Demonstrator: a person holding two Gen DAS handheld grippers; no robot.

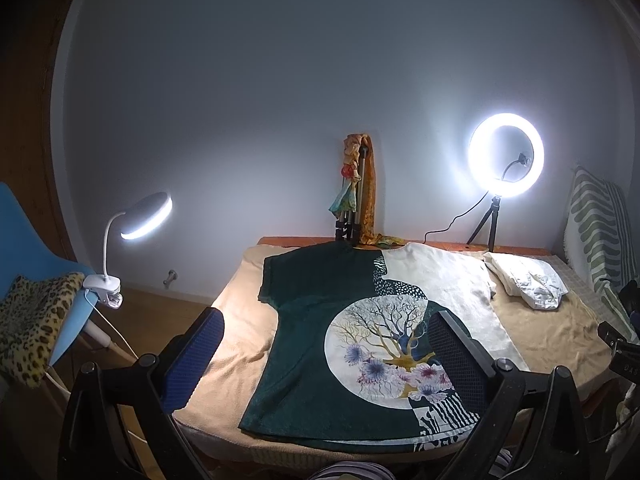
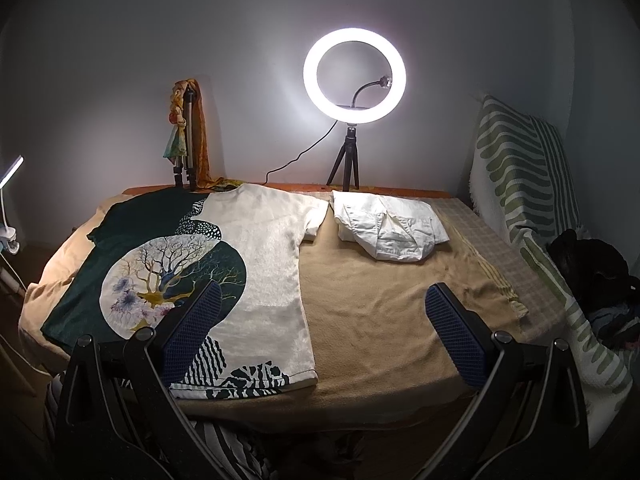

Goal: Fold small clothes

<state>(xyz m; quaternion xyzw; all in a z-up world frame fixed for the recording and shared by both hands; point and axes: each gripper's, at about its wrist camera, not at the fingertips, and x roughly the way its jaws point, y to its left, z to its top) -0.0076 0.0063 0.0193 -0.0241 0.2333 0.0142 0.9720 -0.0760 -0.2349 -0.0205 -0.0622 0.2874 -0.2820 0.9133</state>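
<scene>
T-shirt flat on blanket

T-shirt flat on blanket-covered surface, toward 9 o'clock. Folded shirt at 1 o'clock, just beside its sleeve. Ring light behind at 12; tripod at 10; clip lamp off surface's 9 o'clock edge.

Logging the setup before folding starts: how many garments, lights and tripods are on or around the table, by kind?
Garments on the table: 2, the spread green-and-cream printed shirt and the folded white shirt
Lit lamps: 2, the ring light and the clip lamp
Tripods: 2, the ring light's tripod and the scarf-draped folded tripod
Total: 6
</scene>
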